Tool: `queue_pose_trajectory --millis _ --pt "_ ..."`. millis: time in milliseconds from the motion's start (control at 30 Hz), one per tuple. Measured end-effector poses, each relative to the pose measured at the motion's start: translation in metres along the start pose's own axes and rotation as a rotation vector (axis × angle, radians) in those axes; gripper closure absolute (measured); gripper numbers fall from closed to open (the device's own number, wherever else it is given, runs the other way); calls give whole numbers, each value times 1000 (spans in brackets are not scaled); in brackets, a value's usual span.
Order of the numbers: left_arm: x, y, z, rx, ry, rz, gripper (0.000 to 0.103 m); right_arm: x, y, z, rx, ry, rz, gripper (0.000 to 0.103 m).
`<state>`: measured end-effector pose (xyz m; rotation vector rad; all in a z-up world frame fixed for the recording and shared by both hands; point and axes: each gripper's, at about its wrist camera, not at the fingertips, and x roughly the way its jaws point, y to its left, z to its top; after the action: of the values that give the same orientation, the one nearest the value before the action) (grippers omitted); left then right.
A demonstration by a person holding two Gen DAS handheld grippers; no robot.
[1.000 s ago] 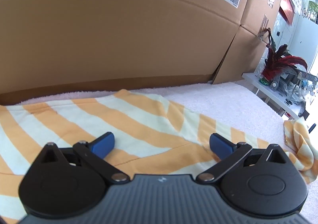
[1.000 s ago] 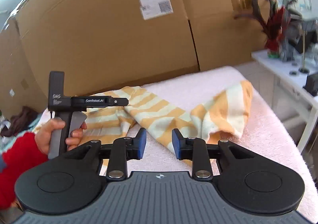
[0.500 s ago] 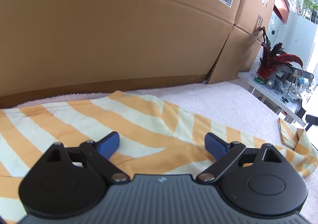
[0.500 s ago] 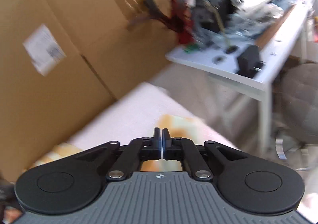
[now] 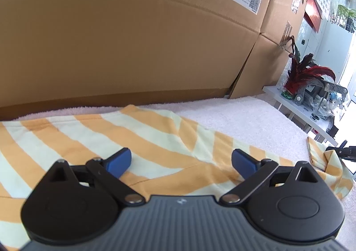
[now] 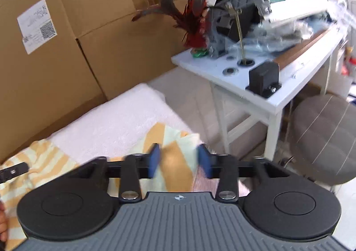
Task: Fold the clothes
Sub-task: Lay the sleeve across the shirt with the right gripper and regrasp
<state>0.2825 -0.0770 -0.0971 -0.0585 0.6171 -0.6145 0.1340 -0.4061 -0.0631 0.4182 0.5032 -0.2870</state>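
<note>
The right gripper (image 6: 179,160) has its blue pads apart and opening, blurred by the movement, with a raised corner of the orange-and-cream striped garment (image 6: 175,162) between them; the pads do not press on it. The left gripper (image 5: 181,160) stands wide open above the flat spread of the same garment (image 5: 93,139), holding nothing.

Only the left wrist view shows the main body of the cloth lying smooth on the white towel-covered surface (image 5: 233,117) in front of the cardboard boxes (image 5: 133,39). Only the right wrist view shows the surface's end, the white side table (image 6: 255,86) with its clutter, and a grey stool (image 6: 322,139).

Both grippers point forward and tilt down towards the cloth. A sliver of a hand (image 6: 2,224) shows at the left edge of the right wrist view.
</note>
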Motion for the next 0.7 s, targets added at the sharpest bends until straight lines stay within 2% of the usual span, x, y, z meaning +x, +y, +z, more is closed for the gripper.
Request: queue_pose_trajectory --millis 67,133,233,267,333,400,467,500,567,633,700 --pt "0 1 0 -7 -1 -4 4 -1 7 2 -2 -27 8 98" --pt "0 2 0 -13 -2 -8 4 -18 11 7 -7 -103 -25 98" --pt "-2 1 0 -5 -10 -22 6 -56 13 3 -45 -241 -132 98" --pt "-3 -1 -1 8 -14 -32 11 -67 13 -2 -62 -258 -155 98" --pt "-3 -4 -1 35 -12 -55 23 -78 13 -16 -97 -200 -137 97" --pt "0 -9 0 63 23 -81 41 -82 13 -31 -138 -92 -58 88" --pt "2 -16 3 97 67 -111 43 -87 12 -46 -173 -9 28 79" --pt "1 -21 5 124 83 -130 49 -91 13 -52 -191 -23 14 76" --pt "0 -36 11 203 101 -163 54 -100 12 -61 -225 -70 -46 61" --pt "3 -53 18 300 114 -161 60 -103 2 -61 -205 -99 -87 61" --pt "16 -63 27 338 149 -165 67 -96 -15 -54 -95 -86 -78 61"
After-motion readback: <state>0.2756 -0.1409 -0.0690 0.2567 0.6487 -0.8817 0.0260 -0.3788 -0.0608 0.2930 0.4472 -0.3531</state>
